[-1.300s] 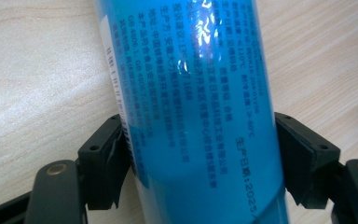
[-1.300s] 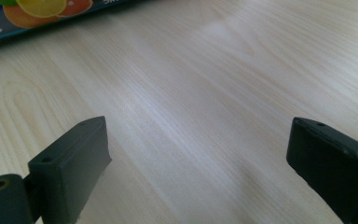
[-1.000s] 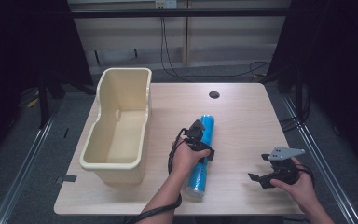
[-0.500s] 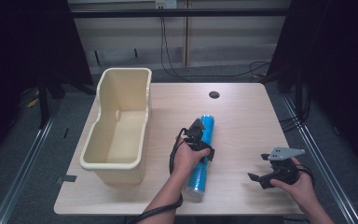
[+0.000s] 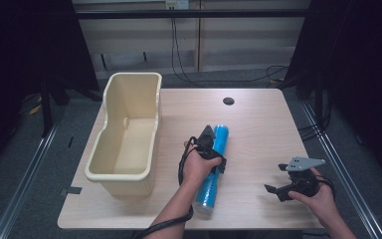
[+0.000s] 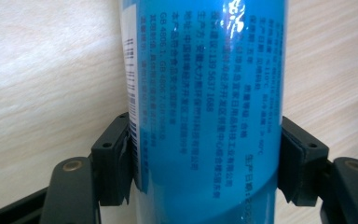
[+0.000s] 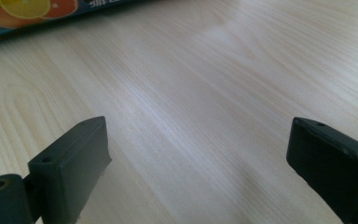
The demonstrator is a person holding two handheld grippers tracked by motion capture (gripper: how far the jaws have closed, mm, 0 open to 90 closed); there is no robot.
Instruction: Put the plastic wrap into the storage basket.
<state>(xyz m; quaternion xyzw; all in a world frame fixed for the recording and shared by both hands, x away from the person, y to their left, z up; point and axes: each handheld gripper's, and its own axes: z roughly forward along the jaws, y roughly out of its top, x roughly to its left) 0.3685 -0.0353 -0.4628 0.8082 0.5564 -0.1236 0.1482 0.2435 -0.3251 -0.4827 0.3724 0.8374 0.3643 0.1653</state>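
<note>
Half the blue tube (image 5: pixel 213 164) hides under the left hand-held gripper (image 5: pixel 208 142) clamping it.

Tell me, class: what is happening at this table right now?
A person works at a wooden table with a gripper in each hand. The left gripper has just closed its jaws on a blue can that lies on its side near the middle; both pads press its sides. The right gripper rests open near the table's right edge, holding nothing. A cream plastic tub stands at the left with nothing in it.
</note>
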